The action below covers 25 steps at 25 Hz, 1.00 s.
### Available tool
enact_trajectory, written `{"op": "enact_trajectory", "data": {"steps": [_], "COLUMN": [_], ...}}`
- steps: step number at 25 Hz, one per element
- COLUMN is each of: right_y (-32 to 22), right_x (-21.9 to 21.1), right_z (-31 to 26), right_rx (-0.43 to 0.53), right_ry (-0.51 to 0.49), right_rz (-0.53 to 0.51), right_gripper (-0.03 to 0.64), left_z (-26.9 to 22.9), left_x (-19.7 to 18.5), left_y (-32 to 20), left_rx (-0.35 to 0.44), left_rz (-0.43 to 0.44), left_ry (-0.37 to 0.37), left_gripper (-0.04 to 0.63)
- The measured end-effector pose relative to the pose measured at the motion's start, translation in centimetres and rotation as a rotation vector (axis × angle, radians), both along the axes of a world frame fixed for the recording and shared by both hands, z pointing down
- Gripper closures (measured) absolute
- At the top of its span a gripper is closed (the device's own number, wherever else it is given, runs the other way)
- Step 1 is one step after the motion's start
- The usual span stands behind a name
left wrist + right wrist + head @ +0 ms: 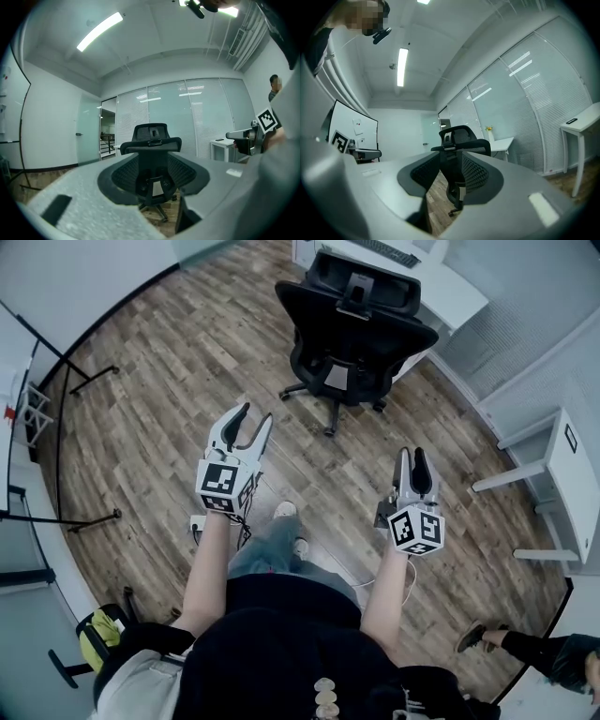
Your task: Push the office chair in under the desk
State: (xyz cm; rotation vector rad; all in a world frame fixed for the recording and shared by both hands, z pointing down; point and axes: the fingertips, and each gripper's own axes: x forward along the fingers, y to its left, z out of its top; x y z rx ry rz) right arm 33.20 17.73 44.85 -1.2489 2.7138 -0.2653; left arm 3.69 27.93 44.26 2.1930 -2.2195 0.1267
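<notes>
Short of office chair [361, 329], left gripper [258, 415], right gripper [411, 455], jaws apart, empty

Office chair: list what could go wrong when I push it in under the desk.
1. The office chair stands on castors and seems not square to the desk. An off-centre push may swivel it rather than roll it in.
2. The left gripper and right gripper are open and short of it. Bare jaws may slip off when they push.
</notes>
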Motion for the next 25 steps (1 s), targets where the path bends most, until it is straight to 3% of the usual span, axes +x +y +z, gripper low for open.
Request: {"op": "enact_trajectory", "data": {"steps": [8,25], "right_y": [-4.6,-25.1], "right_x": [-2.4,-13.0], "right_z": [0.2,-2.4], "right_rx": [0.012,0.044], "right_ry": [-0.008,-0.001], "right_rz": [-0.01,0.019], "right_gripper": [0.482,0.482], "left_z": [0.6,-1.8], "left_x": [-2.2,-11.3], "left_y": [-4.5,-27.1], "left_rx": [0.02,0.037], "left_rz": [-0.003,0.083], "left_ry": [0.009,-0.04], "left_gripper": [0.413,0.413]}}
